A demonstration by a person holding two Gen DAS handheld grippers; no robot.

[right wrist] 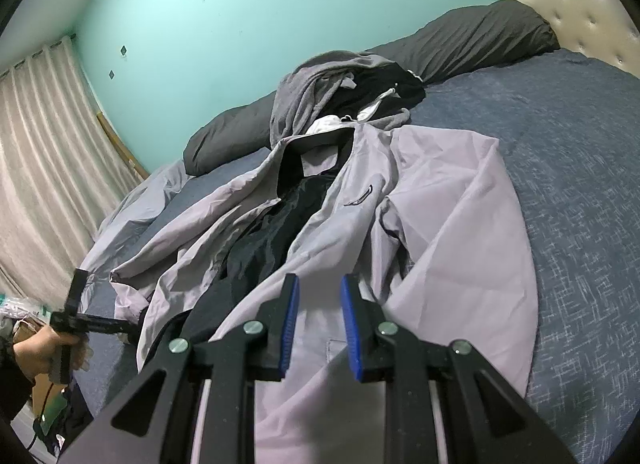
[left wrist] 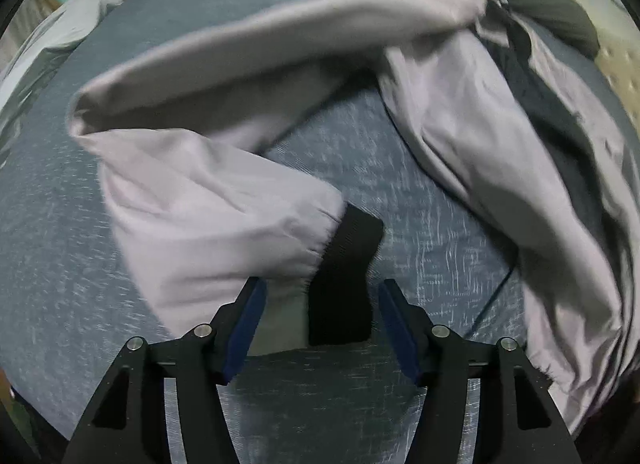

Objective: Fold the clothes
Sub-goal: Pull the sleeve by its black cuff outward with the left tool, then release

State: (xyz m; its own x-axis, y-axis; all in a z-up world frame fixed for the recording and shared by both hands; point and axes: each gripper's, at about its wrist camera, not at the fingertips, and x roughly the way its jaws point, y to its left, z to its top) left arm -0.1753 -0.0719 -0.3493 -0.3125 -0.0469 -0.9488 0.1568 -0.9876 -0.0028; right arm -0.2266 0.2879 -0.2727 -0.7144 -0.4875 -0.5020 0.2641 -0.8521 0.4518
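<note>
Left wrist view: the left gripper [left wrist: 322, 296] hangs over a blue-grey bedspread [left wrist: 52, 264] with its 2 blue-padded fingers [left wrist: 250, 316] spread wide, and nothing is pinched between them; the black cuff [left wrist: 344, 264] of a pale lilac jacket [left wrist: 460, 135] lies in the gap between the fingers without either pad pressing on it. The sleeve [left wrist: 200, 199] that ends in that cuff is bent back on itself, running up to the far side and across to the jacket body at the right, where dark lining shows along the open front; the cloth is blurred. Dark pillows [left wrist: 552, 11] lie along the far edge of the bed. Right wrist view: the right gripper [right wrist: 319, 296] hovers just above the lower part of the lilac jacket [right wrist: 460, 256], its 2 blue-padded fingers [right wrist: 352, 328] parted by a moderate gap with no fabric caught between them. The jacket lies spread open on the bedspread [right wrist: 580, 183], black lining [right wrist: 264, 240] showing down its middle, and a grey hooded garment [right wrist: 304, 91] is heaped beyond its collar against the dark pillows [right wrist: 480, 35]. At the left edge a hand [right wrist: 44, 352] holds the other gripper by the bedside, in front of pale curtains [right wrist: 44, 151] and a turquoise wall [right wrist: 248, 15]
</note>
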